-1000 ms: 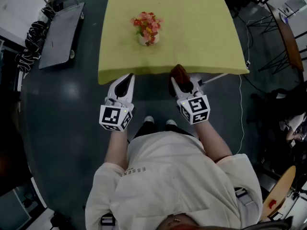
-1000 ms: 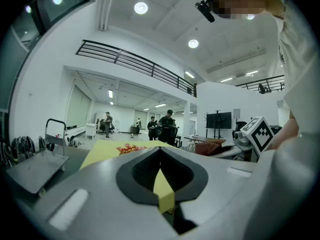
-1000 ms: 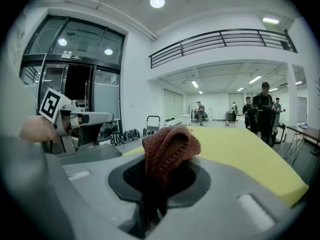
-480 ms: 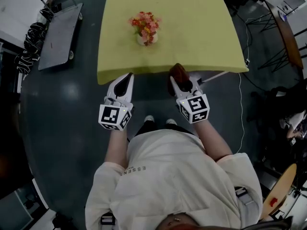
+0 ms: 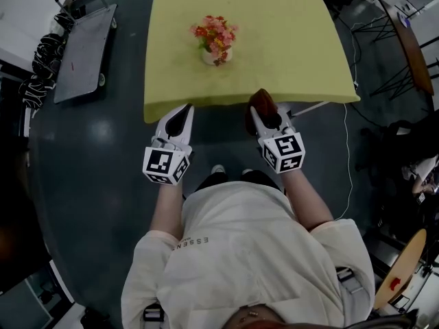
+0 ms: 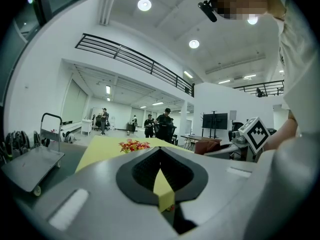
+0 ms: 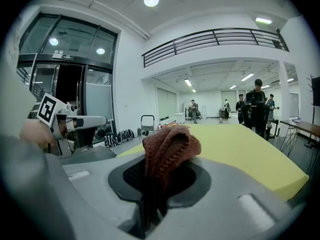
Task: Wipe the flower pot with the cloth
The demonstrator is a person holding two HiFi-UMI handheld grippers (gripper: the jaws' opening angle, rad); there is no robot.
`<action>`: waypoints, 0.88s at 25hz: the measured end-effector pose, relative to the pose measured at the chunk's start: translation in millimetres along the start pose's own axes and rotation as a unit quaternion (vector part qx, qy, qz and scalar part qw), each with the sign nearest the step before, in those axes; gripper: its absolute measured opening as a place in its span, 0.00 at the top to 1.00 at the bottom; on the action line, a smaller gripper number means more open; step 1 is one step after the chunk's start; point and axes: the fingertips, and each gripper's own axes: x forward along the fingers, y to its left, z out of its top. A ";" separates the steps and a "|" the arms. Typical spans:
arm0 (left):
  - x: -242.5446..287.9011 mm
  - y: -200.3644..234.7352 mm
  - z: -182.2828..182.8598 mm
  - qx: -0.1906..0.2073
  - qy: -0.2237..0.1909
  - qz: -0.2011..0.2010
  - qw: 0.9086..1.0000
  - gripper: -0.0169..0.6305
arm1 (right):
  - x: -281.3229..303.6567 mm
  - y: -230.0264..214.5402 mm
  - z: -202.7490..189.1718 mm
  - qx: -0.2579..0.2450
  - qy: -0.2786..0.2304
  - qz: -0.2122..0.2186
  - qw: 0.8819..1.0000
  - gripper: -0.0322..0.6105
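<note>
Flower pot (image 5: 217,55), a small pale vessel filled with red and orange blooms, is seen upright on the yellow-green surface (image 5: 288,40), untouched so far. Between the jaws of the right gripper (image 7: 156,191) a reddish-brown knitted cloth (image 7: 169,146) is clamped, its lower folds pinched in the slot and its bunched top left sticking out past the tips. The jaws of the left gripper (image 6: 162,184) are clenched on nothing; only a sliver of the surface is visible beyond them. Both grippers are held side by side at the near edge of the surface.

From there the pot is found ahead, well apart from both and between the lines along which the two grippers point. It is judged slightly nearer the left gripper's line, so the cloth-bearing right gripper would need to be carried forward and somewhat to the person's left. The pot's long axis is vertical and blooms overhang its rim, so its side wall is probably best met from the front. A grey flat trolley (image 5: 86,43) is parked off the surface at the far left.

Little writing can be read. The letters "ESSEN" are printed on the back of the pale shirt (image 5: 240,252), and black-and-white square markers are borne on each gripper's cube (image 5: 282,153).
</note>
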 end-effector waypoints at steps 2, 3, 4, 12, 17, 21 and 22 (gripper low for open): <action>-0.5 10.4 -4.2 -0.003 0.005 0.000 1.000 0.95 | 6.6 0.9 -1.6 0.000 0.006 -0.002 1.000 0.86; 0.1 15.9 -6.3 -0.005 0.007 0.001 1.000 0.95 | 10.3 0.9 -2.1 0.000 0.009 -0.001 1.000 0.86; 1.7 21.2 -8.8 -0.008 0.010 0.003 1.000 0.95 | 14.7 0.3 -2.9 0.000 0.012 0.000 1.000 0.86; 48.5 56.0 -34.4 -0.021 0.037 0.009 0.999 0.95 | 75.8 -35.3 -11.9 0.006 0.044 0.014 0.999 0.86; 100.5 81.7 -39.4 -0.021 0.049 0.012 0.999 0.95 | 129.1 -65.0 -13.3 -0.006 0.067 0.039 0.997 0.86; 141.7 100.7 -52.6 -0.024 0.066 0.016 0.997 0.95 | 171.7 -82.7 -22.9 -0.009 0.094 0.070 0.993 0.86; 151.0 103.6 -58.1 -0.023 0.072 0.015 0.997 0.95 | 181.1 -84.2 -26.2 -0.013 0.101 0.082 0.991 0.86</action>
